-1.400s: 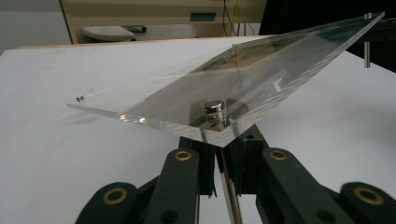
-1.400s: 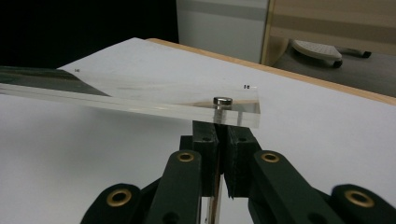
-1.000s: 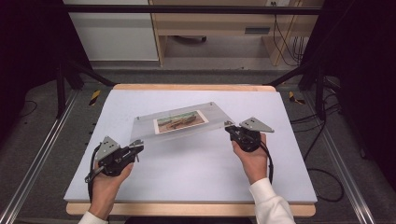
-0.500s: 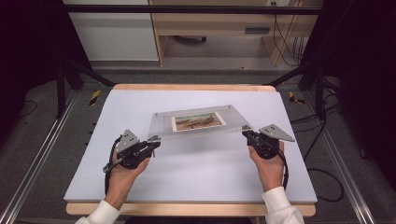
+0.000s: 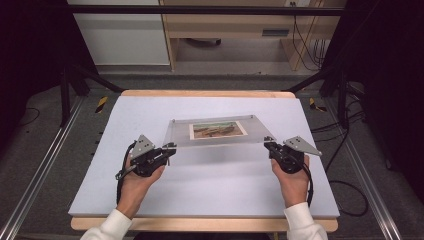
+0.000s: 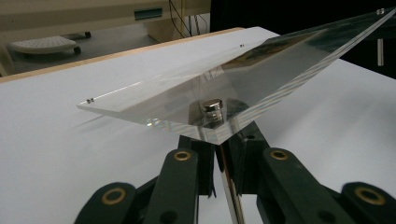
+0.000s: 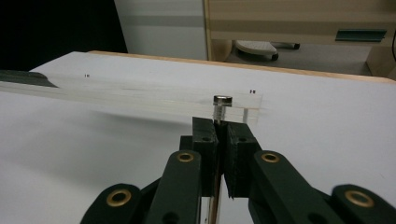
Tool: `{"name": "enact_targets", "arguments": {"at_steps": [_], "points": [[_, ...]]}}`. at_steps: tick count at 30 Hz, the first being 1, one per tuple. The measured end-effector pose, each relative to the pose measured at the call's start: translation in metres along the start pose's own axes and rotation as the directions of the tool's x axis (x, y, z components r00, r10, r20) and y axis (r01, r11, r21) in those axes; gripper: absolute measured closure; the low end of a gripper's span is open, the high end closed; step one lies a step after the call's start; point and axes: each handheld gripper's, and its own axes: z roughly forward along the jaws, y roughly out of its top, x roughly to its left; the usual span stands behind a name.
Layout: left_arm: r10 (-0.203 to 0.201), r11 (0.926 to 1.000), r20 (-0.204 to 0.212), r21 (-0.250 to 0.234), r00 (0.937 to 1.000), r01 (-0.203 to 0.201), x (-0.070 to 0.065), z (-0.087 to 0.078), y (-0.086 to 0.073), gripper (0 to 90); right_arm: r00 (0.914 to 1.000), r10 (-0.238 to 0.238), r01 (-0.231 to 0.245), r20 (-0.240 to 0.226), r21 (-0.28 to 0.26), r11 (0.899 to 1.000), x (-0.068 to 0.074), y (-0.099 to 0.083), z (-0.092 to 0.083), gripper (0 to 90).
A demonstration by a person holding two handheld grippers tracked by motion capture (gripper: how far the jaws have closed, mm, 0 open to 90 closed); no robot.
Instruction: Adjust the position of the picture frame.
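Clear acrylic frame w/ a photo inside hangs over the white surface. Left tool is clamped tight on its near-left corner, right tool on near-right; two-corner hold prob. keeps it level, no twisting.

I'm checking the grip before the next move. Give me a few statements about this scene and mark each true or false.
1. The clear acrylic frame carries a landscape picture. True.
2. The left gripper is open, away from the frame. False: it is shut on the frame's near left corner.
3. The right gripper grips the near right corner. True.
4. The frame lies flat on the white table. False: it is held up, a shadow beneath.
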Motion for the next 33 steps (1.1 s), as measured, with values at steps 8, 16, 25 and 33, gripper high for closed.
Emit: {"name": "enact_targets", "arguments": {"at_steps": [8,16,25,33], "points": [[0.003,1.0000,-0.001,0.005,1.0000,-0.003,0.002,0.000,0.000,80.1,1.0000,0.004,-0.004,0.000,0.002,1.000,0.001,-0.001,0.000,84.6],[0.007,1.0000,-0.005,0.005,1.0000,-0.007,0.005,0.003,0.001,80.0,1.0000,0.004,-0.004,0.006,0.003,1.000,0.003,-0.003,0.001,84.5],[0.026,0.9996,-0.016,0.011,0.9995,-0.026,0.012,0.005,0.000,79.9,0.9999,0.008,-0.008,0.013,0.007,1.000,0.007,-0.005,0.004,84.4],[0.010,0.9997,-0.024,0.023,0.9997,-0.010,0.019,0.006,-0.002,79.9,1.0000,0.003,-0.003,0.004,0.017,1.000,0.011,-0.007,0.007,84.0]]}}
